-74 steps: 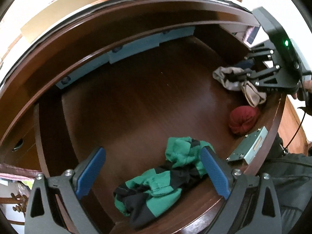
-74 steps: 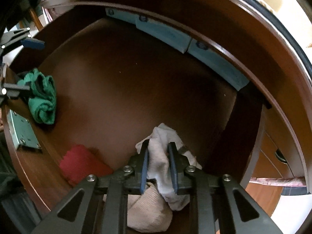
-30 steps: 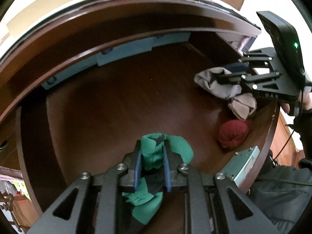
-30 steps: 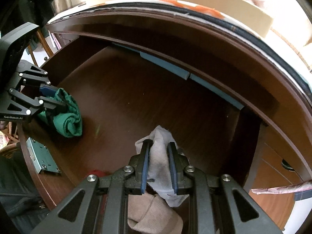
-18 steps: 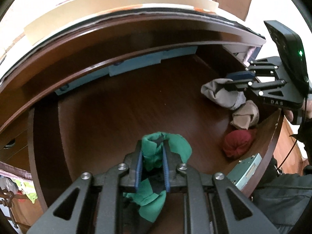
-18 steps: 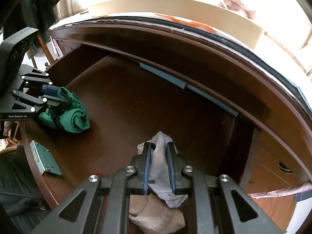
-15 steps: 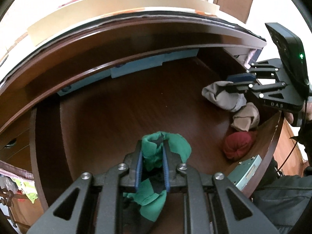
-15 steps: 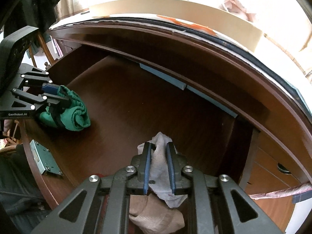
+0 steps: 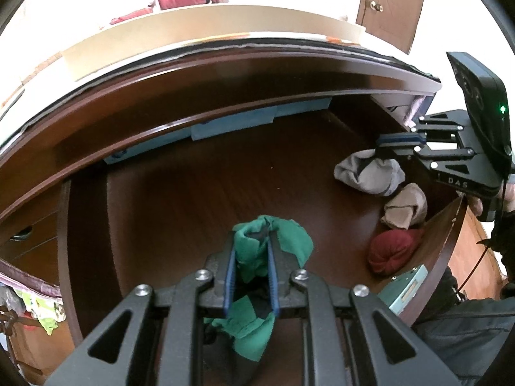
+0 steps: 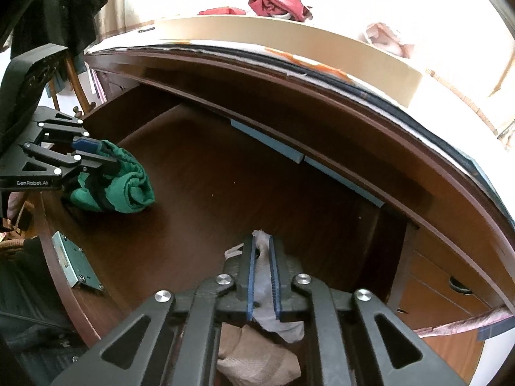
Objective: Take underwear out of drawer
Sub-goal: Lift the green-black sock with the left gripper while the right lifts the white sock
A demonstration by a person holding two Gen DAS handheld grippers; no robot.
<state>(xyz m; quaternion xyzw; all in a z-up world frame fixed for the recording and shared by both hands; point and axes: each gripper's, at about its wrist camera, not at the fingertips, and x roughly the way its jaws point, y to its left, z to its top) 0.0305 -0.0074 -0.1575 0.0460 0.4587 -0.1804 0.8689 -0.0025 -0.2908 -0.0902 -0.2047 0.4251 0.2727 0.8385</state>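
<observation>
A dark wooden drawer [image 9: 193, 186] [image 10: 225, 186] stands pulled out. My left gripper [image 9: 251, 236] [image 10: 96, 156] is shut on green-and-black underwear [image 9: 289, 241] [image 10: 128, 186], which hangs a little above the drawer floor. My right gripper [image 10: 261, 246] [image 9: 386, 146] is shut on a grey-white garment [image 10: 276, 325] [image 9: 370, 177] that dangles beneath its jaws. A beige garment [image 9: 405, 209] [image 10: 254, 357] lies under it by the drawer's front corner. A rolled dark-red garment [image 9: 389, 251] rests against the drawer front.
A pale metal lock plate [image 9: 405, 292] [image 10: 74, 267] is fixed inside the drawer front. A cream box [image 9: 209, 29] with red cloth [image 10: 280, 3] behind it stands on the desk top above. More drawers [image 10: 450, 283] sit at the right. A person's dark sleeve [image 9: 466, 331] is nearby.
Both grippers have tilted up and risen slightly with their garments, so more of the desk top and cream box shows. The grey-white garment has lifted off the beige one.
</observation>
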